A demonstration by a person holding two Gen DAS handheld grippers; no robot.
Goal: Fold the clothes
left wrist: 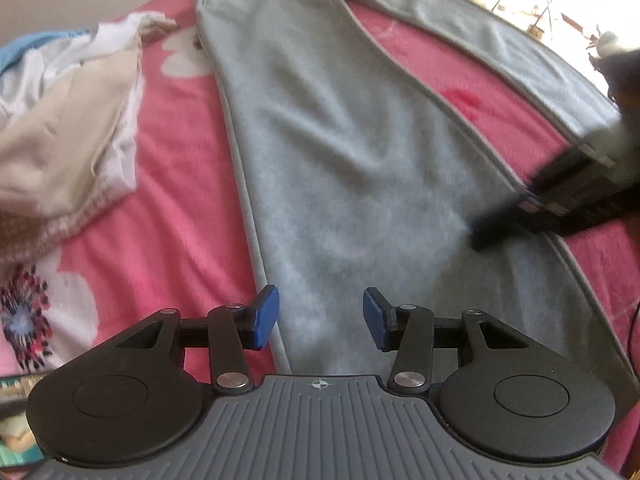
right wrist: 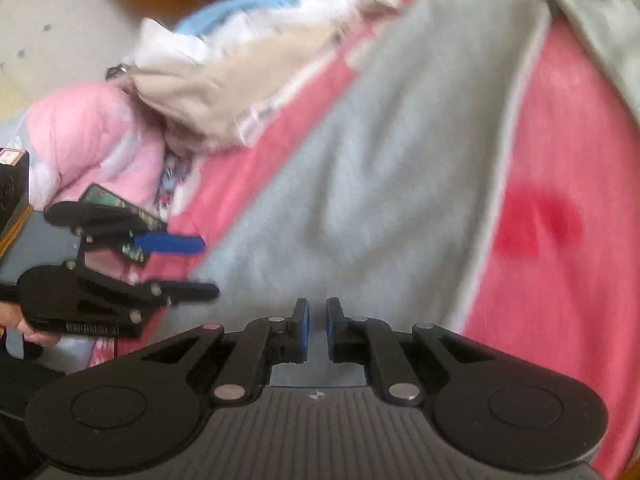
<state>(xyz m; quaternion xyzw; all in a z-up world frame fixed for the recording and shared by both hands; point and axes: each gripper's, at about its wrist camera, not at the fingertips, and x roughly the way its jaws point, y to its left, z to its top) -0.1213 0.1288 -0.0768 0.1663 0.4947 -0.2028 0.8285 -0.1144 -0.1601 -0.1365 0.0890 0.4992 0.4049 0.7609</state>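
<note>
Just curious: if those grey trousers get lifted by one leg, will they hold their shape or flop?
Probably flop: the grey trousers lie flat with soft creases, so the fabric looks limp. The fleecy surface likely gives the pads decent hold rather than slipping. The other leg would probably drag along across the bedspread.

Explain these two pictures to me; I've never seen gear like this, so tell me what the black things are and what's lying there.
A person holds a hand-held claw in each hand; there is no robot arm. Each picture comes from a camera on one claw, looking along its blue-padded fingers. The first shows the left claw, open and empty. The second shows the right claw, nearly closed with a narrow gap, nothing visibly between its pads. Grey trousers lie spread on a pink flowered bedcover, beside a heap of pale clothes.
</note>
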